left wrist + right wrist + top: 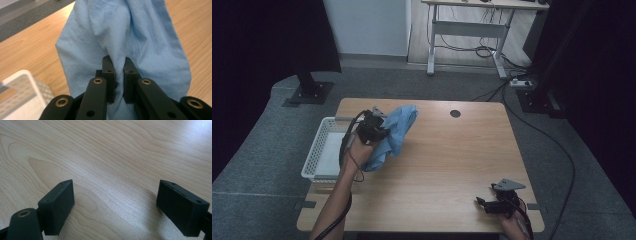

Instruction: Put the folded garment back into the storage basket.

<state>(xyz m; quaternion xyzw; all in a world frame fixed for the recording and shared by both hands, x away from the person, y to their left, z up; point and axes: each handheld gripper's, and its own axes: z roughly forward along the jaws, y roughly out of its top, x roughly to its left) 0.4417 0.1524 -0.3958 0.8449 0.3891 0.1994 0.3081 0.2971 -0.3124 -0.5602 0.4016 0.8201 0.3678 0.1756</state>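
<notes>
A light blue cloth [395, 131] hangs bunched over the left part of the wooden table [452, 160]. My left gripper [373, 126] is shut on it and holds it off the tabletop. In the left gripper view the two black jaws pinch a fold of the blue cloth [125, 37], and the left gripper [119, 67] has fabric draped to both sides. My right gripper [482, 203] rests low near the table's front right edge. In the right gripper view the right gripper [120, 202] stands open over bare wood with nothing between its jaws.
A white perforated basket [318, 150] sits at the table's left edge, just beside the hanging cloth; its corner [22, 95] shows in the left gripper view. A round cable hole [455, 113] lies at the back of the table. Cables and a desk frame stand on the floor behind.
</notes>
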